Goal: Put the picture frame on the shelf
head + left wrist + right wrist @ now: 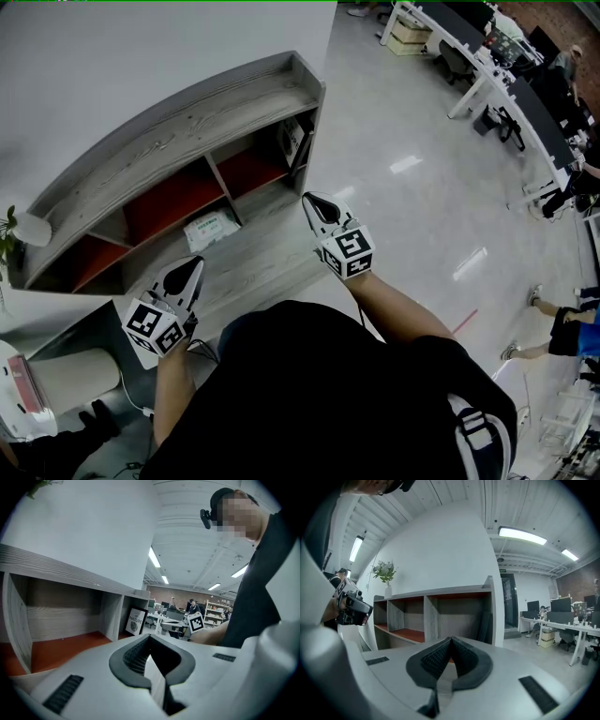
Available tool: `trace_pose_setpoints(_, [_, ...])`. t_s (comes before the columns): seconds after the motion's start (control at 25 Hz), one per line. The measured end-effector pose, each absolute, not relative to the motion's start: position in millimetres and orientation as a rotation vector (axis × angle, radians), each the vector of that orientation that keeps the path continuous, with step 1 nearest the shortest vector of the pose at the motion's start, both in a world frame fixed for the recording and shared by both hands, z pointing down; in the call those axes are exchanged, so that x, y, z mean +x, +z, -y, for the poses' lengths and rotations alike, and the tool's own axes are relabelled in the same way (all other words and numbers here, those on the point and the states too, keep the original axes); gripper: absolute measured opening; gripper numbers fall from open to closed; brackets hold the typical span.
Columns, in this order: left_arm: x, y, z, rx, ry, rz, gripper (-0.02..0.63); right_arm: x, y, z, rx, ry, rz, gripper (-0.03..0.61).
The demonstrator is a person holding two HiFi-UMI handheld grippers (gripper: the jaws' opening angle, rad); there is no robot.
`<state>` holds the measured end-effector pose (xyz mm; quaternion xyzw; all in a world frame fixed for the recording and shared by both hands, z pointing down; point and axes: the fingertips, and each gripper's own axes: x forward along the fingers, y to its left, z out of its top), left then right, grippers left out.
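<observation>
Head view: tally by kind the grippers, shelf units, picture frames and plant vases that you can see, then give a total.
Grippers: 2, the left gripper and the right gripper
Shelf unit: 1
Picture frame: 1
Plant vase: 1
Total: 5

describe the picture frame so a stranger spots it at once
Start at the long grey wooden shelf unit with red compartment floors. In its rightmost compartment is a black-framed white picture reading NATURE. Unlike the flat white packet further left, it stands on edge.
</observation>
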<state>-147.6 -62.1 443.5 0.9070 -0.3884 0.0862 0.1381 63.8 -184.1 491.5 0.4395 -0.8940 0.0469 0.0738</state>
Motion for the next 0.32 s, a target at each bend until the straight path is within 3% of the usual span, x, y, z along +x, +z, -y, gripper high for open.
trace_pose_setpoints(0.32, [-140.3, 443.8, 54.9, 2.618, 0.250, 1.125, 0.020, 67.9, 490.8, 172.5, 1.302, 0.130, 2.690, 0.015])
